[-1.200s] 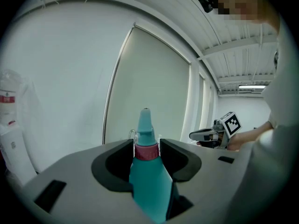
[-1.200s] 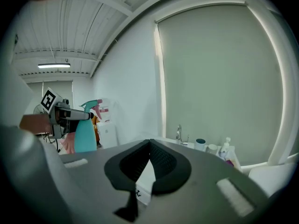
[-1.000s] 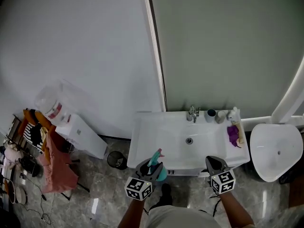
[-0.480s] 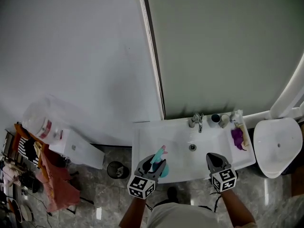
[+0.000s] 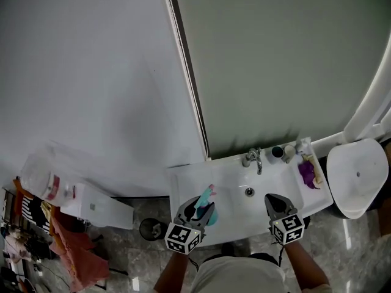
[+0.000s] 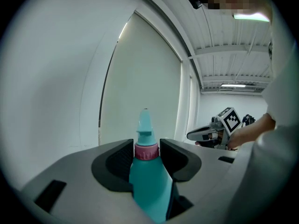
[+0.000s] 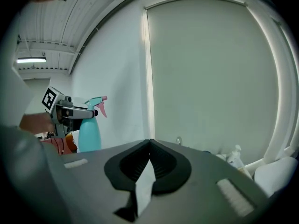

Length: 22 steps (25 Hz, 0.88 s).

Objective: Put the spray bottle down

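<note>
One spray bottle [image 6: 147, 181] sits in the left gripper [image 5: 200, 206] (above the sink [image 5: 183, 187]).

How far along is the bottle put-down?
Done: nothing yet; the bottle is not set down. In hand: the left gripper is shut on it, held up by the sink's front edge. Left: lower it onto a surface and open the jaws. The right gripper is shut.

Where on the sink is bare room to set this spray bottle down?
The sink's left side, between its left edge and the tap, is bare. The basin round the drain is bare too. Right of the tap is crowded: cups, a white bottle, a purple cloth.
</note>
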Tool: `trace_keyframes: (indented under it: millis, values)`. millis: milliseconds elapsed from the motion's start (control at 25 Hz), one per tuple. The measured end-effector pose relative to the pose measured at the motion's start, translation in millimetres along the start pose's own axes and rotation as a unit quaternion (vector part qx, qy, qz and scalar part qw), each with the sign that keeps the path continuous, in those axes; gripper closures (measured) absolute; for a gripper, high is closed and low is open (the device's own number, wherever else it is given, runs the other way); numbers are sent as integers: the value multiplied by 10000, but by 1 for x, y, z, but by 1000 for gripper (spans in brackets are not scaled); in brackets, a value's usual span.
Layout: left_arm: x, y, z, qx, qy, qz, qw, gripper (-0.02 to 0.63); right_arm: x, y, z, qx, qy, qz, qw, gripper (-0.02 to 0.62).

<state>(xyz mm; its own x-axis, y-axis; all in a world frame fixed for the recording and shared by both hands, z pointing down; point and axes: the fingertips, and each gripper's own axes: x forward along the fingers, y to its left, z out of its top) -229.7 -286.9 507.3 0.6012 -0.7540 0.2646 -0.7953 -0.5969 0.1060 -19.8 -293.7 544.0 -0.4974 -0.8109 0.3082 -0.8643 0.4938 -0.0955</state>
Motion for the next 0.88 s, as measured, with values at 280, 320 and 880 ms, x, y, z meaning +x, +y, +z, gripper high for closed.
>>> trace_keyframes:
  millis: [280,320,880]
  values:
    - [18,3,1,12,21,-164,9999,428,-1,-9,-3,65,41,-175,9998,584]
    - [21,3,1,10,25,-169,9999,428,-2,-10,-4,76,56,-190,9998,584]
    - [87,18,3,102,-7,146,9998,428,15,-45,-28,96,456,90,9989,584]
